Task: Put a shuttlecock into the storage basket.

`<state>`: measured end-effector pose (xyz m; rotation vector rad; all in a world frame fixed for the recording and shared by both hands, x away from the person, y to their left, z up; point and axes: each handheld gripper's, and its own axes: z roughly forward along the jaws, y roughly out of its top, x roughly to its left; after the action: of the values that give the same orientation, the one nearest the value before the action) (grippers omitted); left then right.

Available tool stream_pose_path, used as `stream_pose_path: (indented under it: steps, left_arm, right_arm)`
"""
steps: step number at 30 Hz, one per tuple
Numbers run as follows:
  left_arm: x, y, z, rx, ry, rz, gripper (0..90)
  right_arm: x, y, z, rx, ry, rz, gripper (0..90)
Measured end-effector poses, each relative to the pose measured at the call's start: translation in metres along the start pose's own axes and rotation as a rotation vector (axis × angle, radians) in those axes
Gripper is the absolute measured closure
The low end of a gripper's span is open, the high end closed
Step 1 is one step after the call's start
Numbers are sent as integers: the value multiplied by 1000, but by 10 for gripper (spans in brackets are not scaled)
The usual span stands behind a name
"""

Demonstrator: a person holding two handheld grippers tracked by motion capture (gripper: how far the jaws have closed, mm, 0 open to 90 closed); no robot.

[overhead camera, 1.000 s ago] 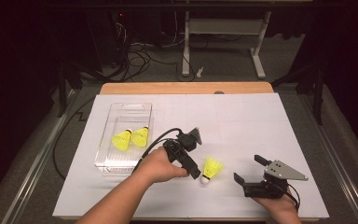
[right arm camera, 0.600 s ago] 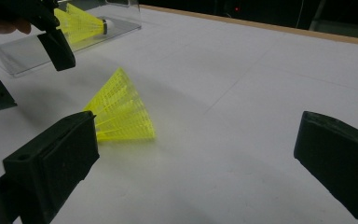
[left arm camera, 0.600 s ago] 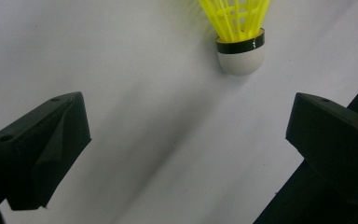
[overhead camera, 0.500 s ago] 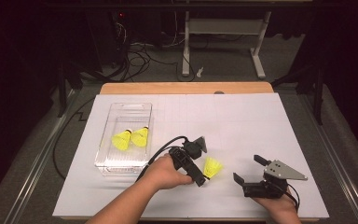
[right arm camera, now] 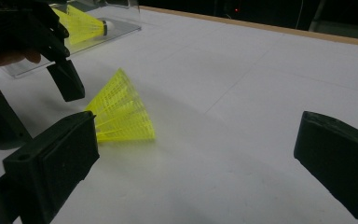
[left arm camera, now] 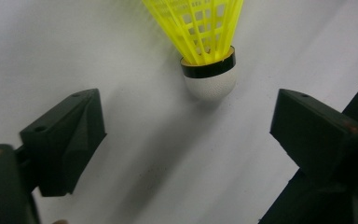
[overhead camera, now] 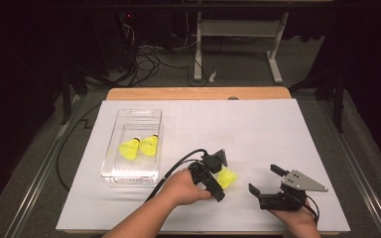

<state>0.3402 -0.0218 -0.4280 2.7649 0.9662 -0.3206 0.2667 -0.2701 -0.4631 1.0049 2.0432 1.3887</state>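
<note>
At the left of the high view a clear plastic box (overhead camera: 131, 148) sits on the white sheet (overhead camera: 258, 129), holding two yellow shuttlecocks (overhead camera: 139, 146) side by side — by the look of it the place where the loose ones are being gathered. Right of it, toward lower centre, the left gripper (overhead camera: 219, 179) comes down over a third shuttlecock (overhead camera: 226, 177) lying on its side on the sheet; in the left gripper view its white cork tip (left arm camera: 209, 79) sits ahead of the two black jaws and between their lines. The jaws have just been closing, yet they are spread well apart and neither pad touches the shuttlecock — it seems a grasp on the cork end is being lined up, since the mesh skirt would crush. Farther right, near the lower edge, the right gripper (overhead camera: 265, 186) rests low on the sheet with jaws released and nothing between them, probably waiting its turn. The sheet covers a wooden tabletop (overhead camera: 198, 93), whose edge shows at the far side. Beyond it are a dark floor, tangled cables (overhead camera: 149, 54) and a white metal stand (overhead camera: 238, 39).
</note>
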Motion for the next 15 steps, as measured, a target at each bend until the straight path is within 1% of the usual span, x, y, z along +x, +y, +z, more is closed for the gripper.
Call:
stream_pose_path:
  steps: [2, 4, 11, 15]
  left_arm:
    - [-1, 1, 1, 3, -7, 3, 158]
    - [-1, 2, 2, 8, -9, 10, 177]
    - [-3, 4, 3, -4, -41, 34, 371]
    - [-6, 5, 4, -5, -41, 35, 436]
  right_arm:
    - [0, 0, 0, 0, 0, 0, 3]
    - [0, 0, 0, 0, 0, 1, 3]
    - [0, 0, 0, 0, 0, 1, 3]
    - [0, 0, 0, -1, 0, 2, 3]
